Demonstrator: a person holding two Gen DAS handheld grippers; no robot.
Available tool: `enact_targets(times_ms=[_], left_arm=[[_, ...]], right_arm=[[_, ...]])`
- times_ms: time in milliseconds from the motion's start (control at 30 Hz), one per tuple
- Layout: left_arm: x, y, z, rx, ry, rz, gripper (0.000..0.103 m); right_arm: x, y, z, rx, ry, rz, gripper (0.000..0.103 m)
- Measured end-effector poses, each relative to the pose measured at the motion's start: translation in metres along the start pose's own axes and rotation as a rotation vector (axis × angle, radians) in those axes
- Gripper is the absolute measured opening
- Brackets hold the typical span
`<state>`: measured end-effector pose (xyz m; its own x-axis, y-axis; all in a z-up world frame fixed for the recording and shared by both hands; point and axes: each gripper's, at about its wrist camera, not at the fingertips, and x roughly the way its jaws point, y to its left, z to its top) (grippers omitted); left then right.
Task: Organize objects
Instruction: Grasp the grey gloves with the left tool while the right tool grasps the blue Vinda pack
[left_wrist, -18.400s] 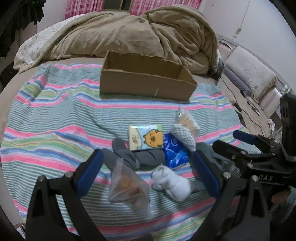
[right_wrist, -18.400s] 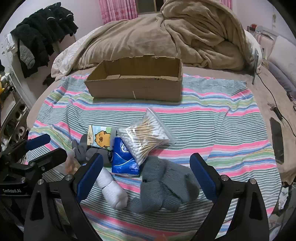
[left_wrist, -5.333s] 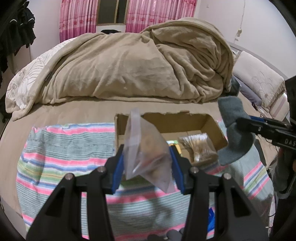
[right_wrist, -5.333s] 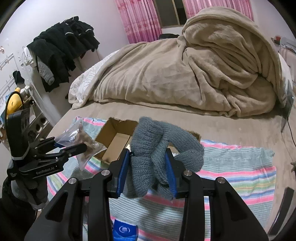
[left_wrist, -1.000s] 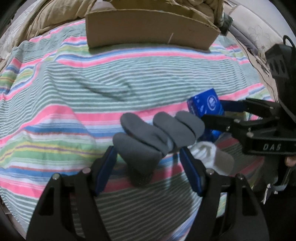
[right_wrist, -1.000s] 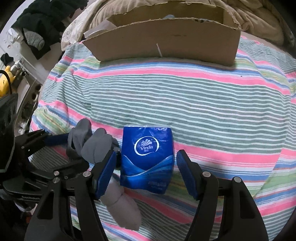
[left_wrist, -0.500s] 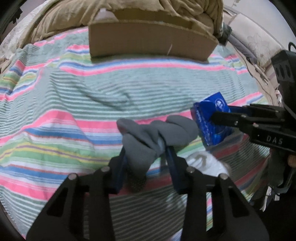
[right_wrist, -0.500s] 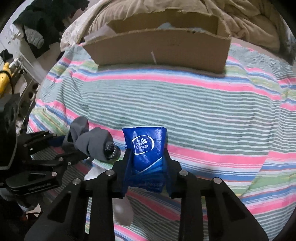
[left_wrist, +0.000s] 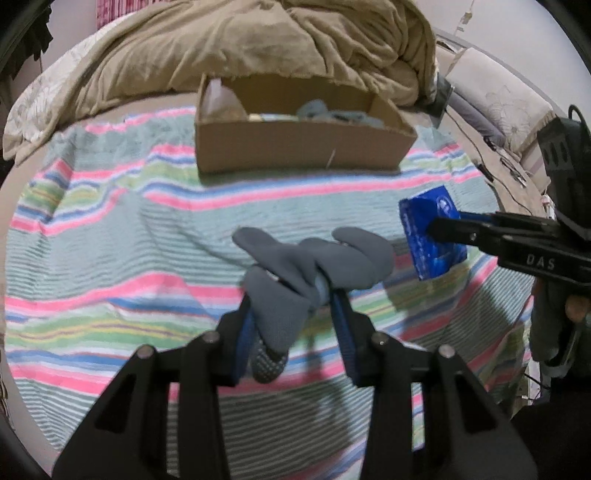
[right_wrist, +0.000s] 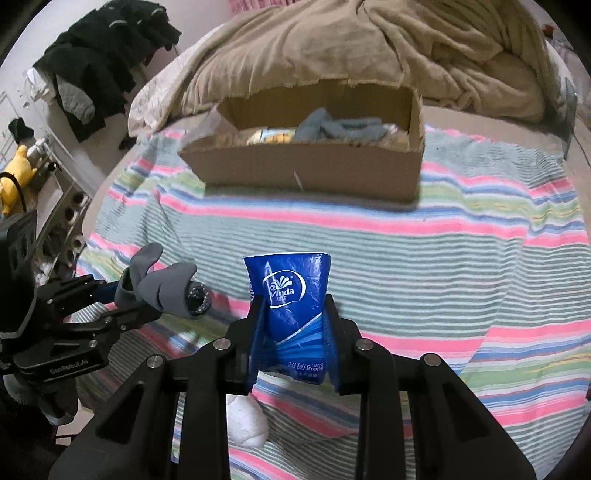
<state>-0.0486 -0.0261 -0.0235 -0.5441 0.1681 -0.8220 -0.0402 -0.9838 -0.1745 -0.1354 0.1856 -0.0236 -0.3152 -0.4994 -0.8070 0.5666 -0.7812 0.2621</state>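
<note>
My left gripper (left_wrist: 293, 306) is shut on a dark grey sock bundle (left_wrist: 314, 266) and holds it above the striped blanket (left_wrist: 129, 236); the bundle also shows in the right wrist view (right_wrist: 166, 284). My right gripper (right_wrist: 291, 332) is shut on a blue Vinda tissue pack (right_wrist: 290, 299), lifted off the blanket; the pack also shows in the left wrist view (left_wrist: 430, 236). The cardboard box (left_wrist: 299, 142) stands ahead at the blanket's far edge and holds a blue-grey sock, a bag and other items. A white sock (right_wrist: 245, 424) lies on the blanket under my right gripper.
A bunched beige duvet (left_wrist: 258, 48) lies right behind the box. Pillows (left_wrist: 495, 92) are at the far right. Dark clothes (right_wrist: 103, 59) hang at the left, above a shelf with a yellow toy (right_wrist: 13, 177).
Both grippers have risen and moved toward the box with their loads. The grey sock bundle and the tissue pack are now clear of the blanket, and the box interior shows.
</note>
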Motion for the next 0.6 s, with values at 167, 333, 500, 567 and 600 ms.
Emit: enact_targets(times_ms=[167,333,500,567,600], left_arm=[[-0.008,-0.002,0.011,-0.007,-0.029,0.002,0.041],[-0.012,-0.004,0.023,-0.001,-0.049,0.005,0.041],[-0.018,-0.003,0.038,-0.002,-0.087,0.011,0.041],[-0.021,-0.001,0.043,-0.003,-0.105,0.014,0.041],[-0.022,0.000,0.047,-0.003,-0.112,0.016,0.041]], right_arm=[[-0.016,-0.010,0.009,0.009,-0.036,-0.007,0.030],[-0.027,-0.017,0.018,0.015,-0.066,-0.014,0.030],[-0.035,-0.022,0.029,0.021,-0.086,-0.013,0.031],[-0.038,-0.025,0.034,0.031,-0.097,-0.003,0.031],[-0.039,-0.026,0.035,0.034,-0.102,-0.004,0.030]])
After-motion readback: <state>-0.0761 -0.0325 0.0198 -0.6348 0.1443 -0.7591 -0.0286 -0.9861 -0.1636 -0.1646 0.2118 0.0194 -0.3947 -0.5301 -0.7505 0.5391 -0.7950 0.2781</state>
